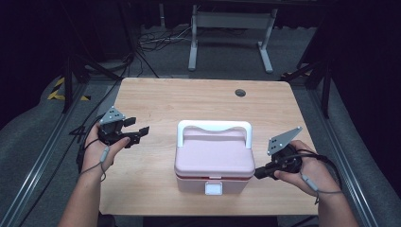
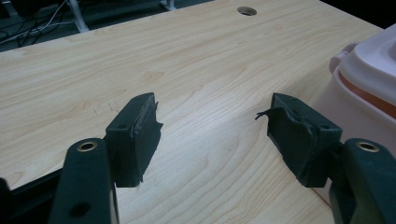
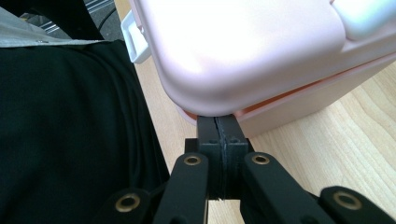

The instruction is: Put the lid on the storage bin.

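Right tongs [image 3: 219, 135], jaws pressed together, touch the pink box [image 3: 261, 51]; left tongs [image 2: 215, 135] gape wide, empty.

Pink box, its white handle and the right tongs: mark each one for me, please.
pink box [image 1: 213, 158], high view, middle of the lid.
white handle [image 1: 213, 125], high view, middle of the top bar.
right tongs [image 3: 219, 125], right gripper view, seam between the shut tips at the lid's edge.

Box [image 1: 214, 158] on table [image 1: 189, 99], between both grippers.

no readable text, label or number anywhere
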Motion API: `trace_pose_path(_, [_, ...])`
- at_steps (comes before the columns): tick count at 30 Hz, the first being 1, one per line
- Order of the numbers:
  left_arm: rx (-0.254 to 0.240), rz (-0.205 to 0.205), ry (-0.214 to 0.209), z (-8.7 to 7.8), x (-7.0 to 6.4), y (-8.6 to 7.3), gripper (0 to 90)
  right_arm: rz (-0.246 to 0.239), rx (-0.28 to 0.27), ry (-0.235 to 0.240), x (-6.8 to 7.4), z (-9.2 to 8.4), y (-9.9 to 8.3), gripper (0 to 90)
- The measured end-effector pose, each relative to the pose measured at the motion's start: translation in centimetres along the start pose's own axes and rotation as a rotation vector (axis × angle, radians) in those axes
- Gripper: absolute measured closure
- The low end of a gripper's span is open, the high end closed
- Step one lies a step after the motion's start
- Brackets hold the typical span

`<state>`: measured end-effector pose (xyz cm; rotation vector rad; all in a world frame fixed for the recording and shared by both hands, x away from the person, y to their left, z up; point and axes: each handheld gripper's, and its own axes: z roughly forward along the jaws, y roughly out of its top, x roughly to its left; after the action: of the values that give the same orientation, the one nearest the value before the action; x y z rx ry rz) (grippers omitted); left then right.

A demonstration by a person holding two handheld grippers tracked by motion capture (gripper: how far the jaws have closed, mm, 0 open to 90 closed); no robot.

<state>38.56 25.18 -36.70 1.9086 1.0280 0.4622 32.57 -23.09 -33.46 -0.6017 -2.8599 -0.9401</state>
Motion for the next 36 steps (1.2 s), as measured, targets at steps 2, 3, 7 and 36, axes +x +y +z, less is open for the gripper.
trace_pose_path(2, [0.001, 0.002, -0.001, 0.0, 0.0, 0.0, 34.0, -0.001, 0.012, 0.000, 0.0, 0.1, 0.0, 90.0])
trace_pose_path(3, [0.002, 0.003, 0.001, 0.0, 0.0, 0.0, 34.0, -0.004, 0.017, 0.001, 0.0, 0.1, 0.0, 90.0])
trace_pose_path(7, [0.002, 0.001, -0.001, 0.0, 0.0, 0.0, 34.0, 0.007, 0.027, -0.001, -0.1, 0.1, -0.1, 90.0])
trace_pose_path(36, [-0.010, -0.017, 0.039, -1.7, 0.4, -1.2, 34.0, 0.111, -0.480, -0.042, -1.2, -4.3, 0.3, 50.9])
